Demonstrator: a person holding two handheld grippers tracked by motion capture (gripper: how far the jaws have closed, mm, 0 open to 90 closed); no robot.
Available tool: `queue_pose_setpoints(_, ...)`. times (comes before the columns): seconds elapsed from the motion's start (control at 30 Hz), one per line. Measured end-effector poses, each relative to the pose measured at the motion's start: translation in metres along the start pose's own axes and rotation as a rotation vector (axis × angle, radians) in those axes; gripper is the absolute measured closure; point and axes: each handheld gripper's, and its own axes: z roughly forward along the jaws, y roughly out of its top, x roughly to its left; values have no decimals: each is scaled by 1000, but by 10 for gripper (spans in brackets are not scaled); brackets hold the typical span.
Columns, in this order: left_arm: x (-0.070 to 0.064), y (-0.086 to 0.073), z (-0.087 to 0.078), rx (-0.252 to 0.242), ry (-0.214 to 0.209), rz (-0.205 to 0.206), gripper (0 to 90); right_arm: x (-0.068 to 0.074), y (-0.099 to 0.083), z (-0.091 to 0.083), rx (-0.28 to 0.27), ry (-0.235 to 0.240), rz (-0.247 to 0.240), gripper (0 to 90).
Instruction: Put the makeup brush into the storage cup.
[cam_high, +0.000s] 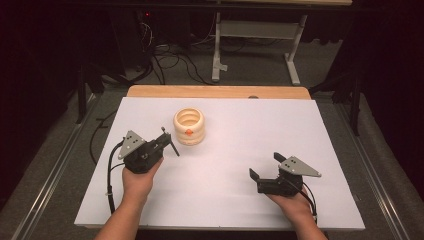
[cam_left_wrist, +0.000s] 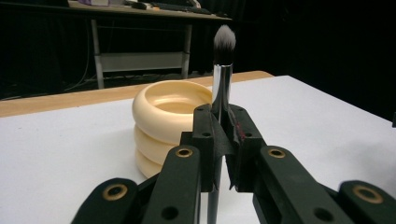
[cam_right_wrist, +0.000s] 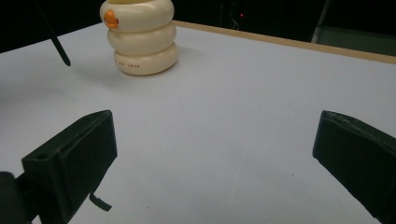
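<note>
Left gripper (cam_high: 167, 141): jaws clenched on the brush (cam_left_wrist: 222, 79), held upright, centre of the left gripper view.
Cream holder (cam_high: 189, 126): upper centre of the high view, just beside the brush.
Right gripper (cam_high: 265, 166): jaws wide apart, grasping nothing, lower right.

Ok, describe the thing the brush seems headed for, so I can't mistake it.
On the white table, look toward the far side near the wooden edge, just ahead of the left hand-held gripper that clamps the makeup brush. There stands a cream holder, open on top. Its three stacked rings and small orange mark set it apart.
</note>
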Motion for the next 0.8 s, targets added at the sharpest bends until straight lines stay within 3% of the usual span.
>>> queue_pose_setpoints(0.4, 8, 2, -5, -13, 29, -10, 827, -8, -3, -6, 9, -23, -7, 12)
queue_pose_setpoints(0.8, 4, 6, -2, -15, 28, -5, 828, -8, -7, -8, 21, -14, -30, 12)
